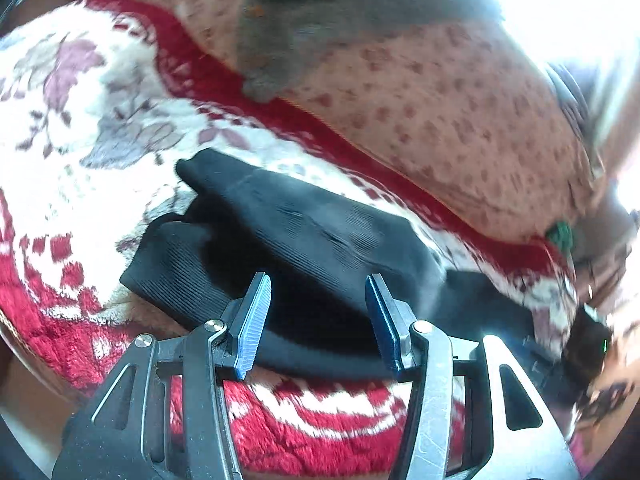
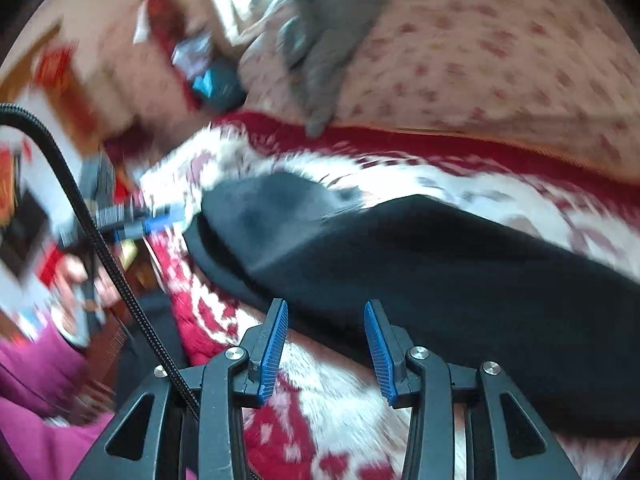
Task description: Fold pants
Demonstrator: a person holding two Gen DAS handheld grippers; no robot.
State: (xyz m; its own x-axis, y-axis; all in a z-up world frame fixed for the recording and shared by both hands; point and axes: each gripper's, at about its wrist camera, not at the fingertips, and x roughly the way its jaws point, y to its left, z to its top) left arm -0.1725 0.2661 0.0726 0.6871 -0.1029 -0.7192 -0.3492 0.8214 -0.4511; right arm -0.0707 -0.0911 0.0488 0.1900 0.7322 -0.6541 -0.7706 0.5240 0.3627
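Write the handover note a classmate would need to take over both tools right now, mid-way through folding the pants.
Left tool: open, nothing held, over the black ribbed fabric pants.
Right tool: open, empty, at the near edge of the pants.
Pants: lying bunched in overlapping layers on the red-and-white floral fleece blanket, beside the beige spotted cushion.
Done: pants look partly folded and released.
Left: probably check the fold, flatten it and finish if needed. Both views are blurred.
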